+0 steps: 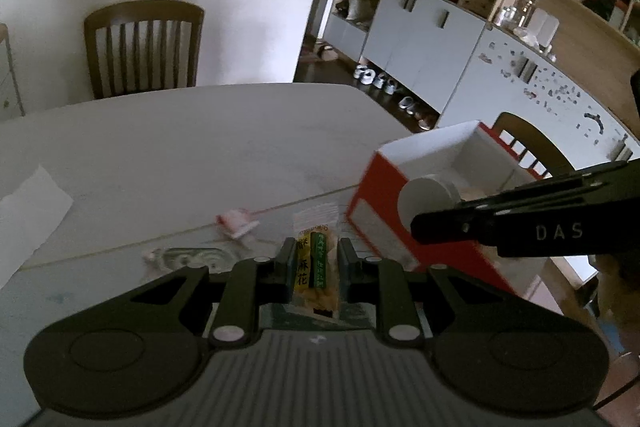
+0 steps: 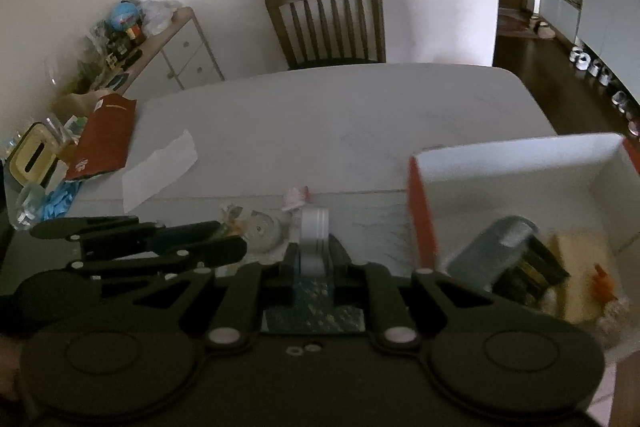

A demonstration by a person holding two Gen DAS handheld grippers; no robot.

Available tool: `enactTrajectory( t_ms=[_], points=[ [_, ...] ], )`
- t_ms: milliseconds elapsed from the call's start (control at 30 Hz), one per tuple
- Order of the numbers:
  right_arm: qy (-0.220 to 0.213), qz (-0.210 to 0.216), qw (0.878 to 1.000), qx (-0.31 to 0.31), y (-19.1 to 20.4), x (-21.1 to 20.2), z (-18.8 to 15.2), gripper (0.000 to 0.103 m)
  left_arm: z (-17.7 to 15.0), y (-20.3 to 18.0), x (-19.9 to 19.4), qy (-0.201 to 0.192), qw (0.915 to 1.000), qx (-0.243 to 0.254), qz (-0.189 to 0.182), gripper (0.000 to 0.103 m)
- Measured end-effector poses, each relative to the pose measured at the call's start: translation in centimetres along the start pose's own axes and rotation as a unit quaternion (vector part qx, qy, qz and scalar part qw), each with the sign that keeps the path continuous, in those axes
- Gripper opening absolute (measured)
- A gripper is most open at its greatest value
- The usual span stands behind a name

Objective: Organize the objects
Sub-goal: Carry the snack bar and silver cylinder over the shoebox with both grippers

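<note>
Two grippers are working above a pale desk (image 1: 208, 147), and each one is carrying something. The left gripper (image 1: 313, 259) is clamping a clear snack packet (image 1: 314, 267) with a yellow and green label between its narrow jaws; the packet is standing lengthwise along the fingers, its crimped top edge sticking out past the fingertips. The right gripper (image 2: 314, 259) is pinching a flat white round lid (image 2: 315, 241) on edge, jaws drawn close on it. In the left wrist view this same lid (image 1: 426, 203) is showing as a white disc at the tip of the right gripper (image 1: 416, 223), just in front of the red-and-white box (image 1: 384, 203).

That box (image 2: 520, 159) is sitting at the right side of the desk, open at the top, with white inner walls and red outer faces. Inside it a grey-blue cylindrical can (image 2: 500, 251) is lying tilted, beside blurred yellowish and orange items that I cannot make out.

Several small things are lying on the desk near the grippers: a pink-and-white wrapper (image 1: 237, 221), a clear round wrapped piece (image 2: 264, 231), and a white sheet of paper (image 2: 160, 167) further left. A wooden chair (image 2: 326, 23) is standing at the far edge.
</note>
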State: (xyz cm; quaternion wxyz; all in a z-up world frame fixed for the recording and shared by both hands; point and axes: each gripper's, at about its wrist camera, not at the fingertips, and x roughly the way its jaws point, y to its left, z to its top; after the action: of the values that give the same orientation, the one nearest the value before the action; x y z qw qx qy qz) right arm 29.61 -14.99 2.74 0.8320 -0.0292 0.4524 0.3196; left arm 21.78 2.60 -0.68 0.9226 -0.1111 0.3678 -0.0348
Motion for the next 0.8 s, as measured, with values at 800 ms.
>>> enactTrajectory(
  t_ms=[800],
  points=[
    [-0.038, -0.062, 0.995, 0.071, -15.7, -6.6, -4.7, 0.012, 0.7, -15.7, 6.0, 0.037, 0.9961, 0.067, -0.045, 0.020]
  ],
)
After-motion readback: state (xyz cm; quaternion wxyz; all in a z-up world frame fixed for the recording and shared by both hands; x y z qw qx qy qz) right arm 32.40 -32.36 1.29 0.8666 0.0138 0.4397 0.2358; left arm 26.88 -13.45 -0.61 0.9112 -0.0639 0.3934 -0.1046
